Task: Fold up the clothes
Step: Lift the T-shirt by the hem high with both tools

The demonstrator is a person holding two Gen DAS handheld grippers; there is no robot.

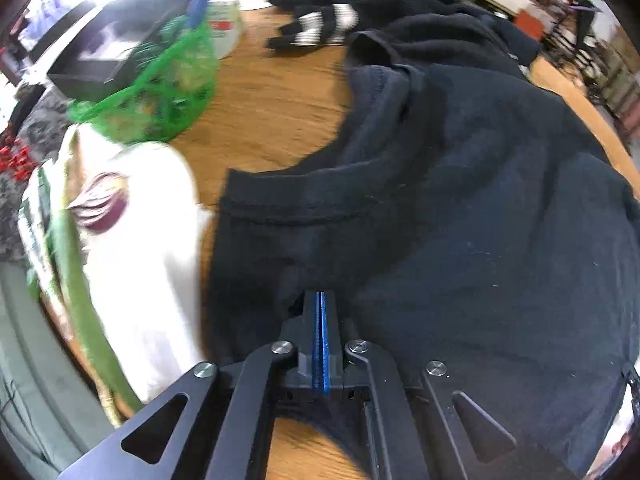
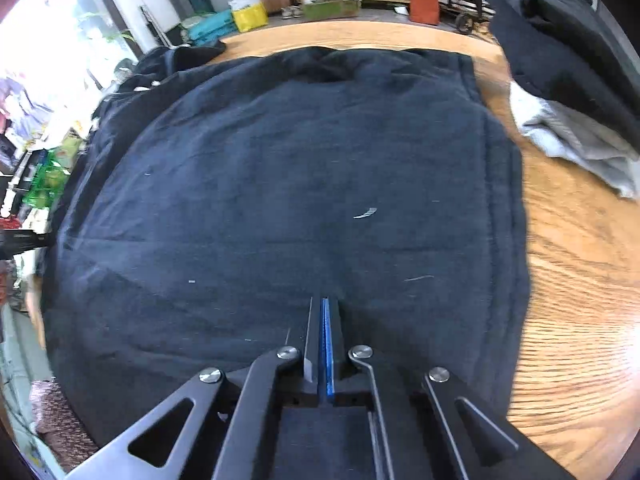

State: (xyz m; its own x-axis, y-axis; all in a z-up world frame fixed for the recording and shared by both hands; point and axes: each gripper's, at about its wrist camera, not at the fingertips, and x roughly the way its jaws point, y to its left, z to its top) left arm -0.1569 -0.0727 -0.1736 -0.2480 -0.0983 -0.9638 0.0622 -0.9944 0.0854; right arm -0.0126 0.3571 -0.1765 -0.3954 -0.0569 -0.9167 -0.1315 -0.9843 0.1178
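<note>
A dark navy garment (image 1: 460, 208) lies spread on the wooden table (image 1: 264, 112), with a hemmed edge curving across the left wrist view. My left gripper (image 1: 321, 300) points steeply down near the garment's near edge. Its jaws are shut, blue pads together, and the cloth bunches around the tips. In the right wrist view the same navy garment (image 2: 280, 184) fills the middle, its right side folded in layers. My right gripper (image 2: 324, 302) is also shut on the cloth, small creases running toward its tips.
A white garment with a maroon print (image 1: 132, 240) and a green mesh bag (image 1: 160, 88) lie to the left. Black and striped clothes (image 1: 340, 20) are piled at the back. A grey and black pile (image 2: 572, 120) sits on the right. Bare wood (image 2: 580, 280) shows to the right.
</note>
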